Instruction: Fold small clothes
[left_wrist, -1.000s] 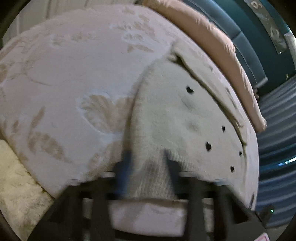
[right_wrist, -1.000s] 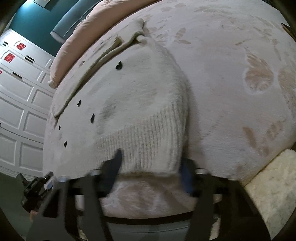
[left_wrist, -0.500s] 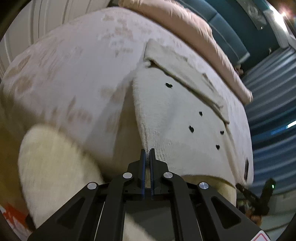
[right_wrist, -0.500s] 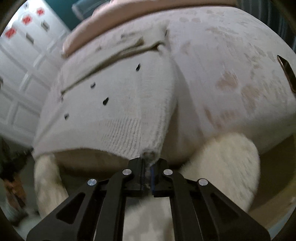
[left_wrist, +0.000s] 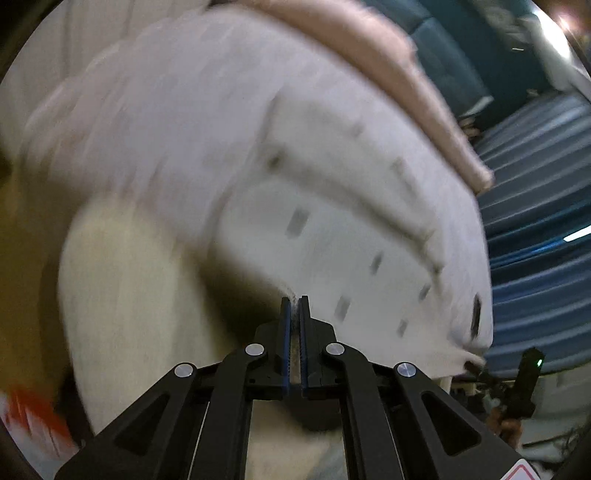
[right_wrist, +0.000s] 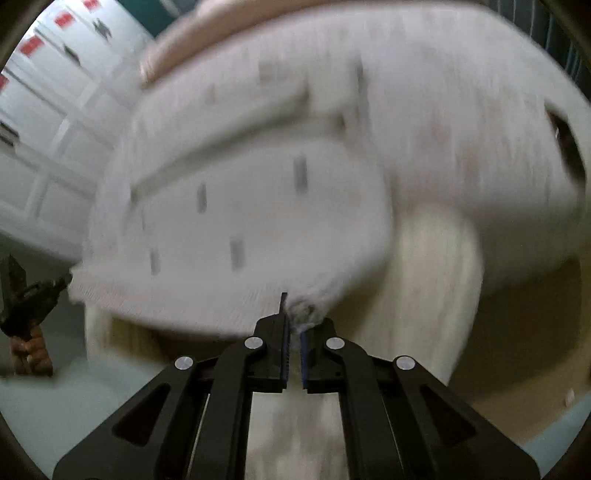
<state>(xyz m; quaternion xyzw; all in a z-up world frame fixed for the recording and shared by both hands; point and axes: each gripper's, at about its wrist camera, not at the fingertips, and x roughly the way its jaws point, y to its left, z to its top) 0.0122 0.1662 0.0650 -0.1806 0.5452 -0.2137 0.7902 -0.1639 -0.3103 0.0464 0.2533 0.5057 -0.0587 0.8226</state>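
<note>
Pinching the white sweater (left_wrist: 332, 236) hem corners (frames blurred), left gripper (left_wrist: 294, 301) closed on it, right gripper (right_wrist: 295, 314) likewise

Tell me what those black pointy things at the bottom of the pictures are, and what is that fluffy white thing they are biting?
Those black things are grabbing tools, like big tweezers. A person holds one in each hand, and each has a little camera looking along its two fingers. So one picture is taken from the left tool and the other from the right tool.

The fluffy white thing is a small knitted sweater with little dark spots on it. It lies on a pale bed cover with a faint pattern, and a pink blanket sits further back.

Both tools are pinched shut on the sweater's bottom edge, one at each corner, so it can be folded. In the right tool's picture you can spot the other tool at the far left. Everything looks smeary because the pictures are blurred.
</note>
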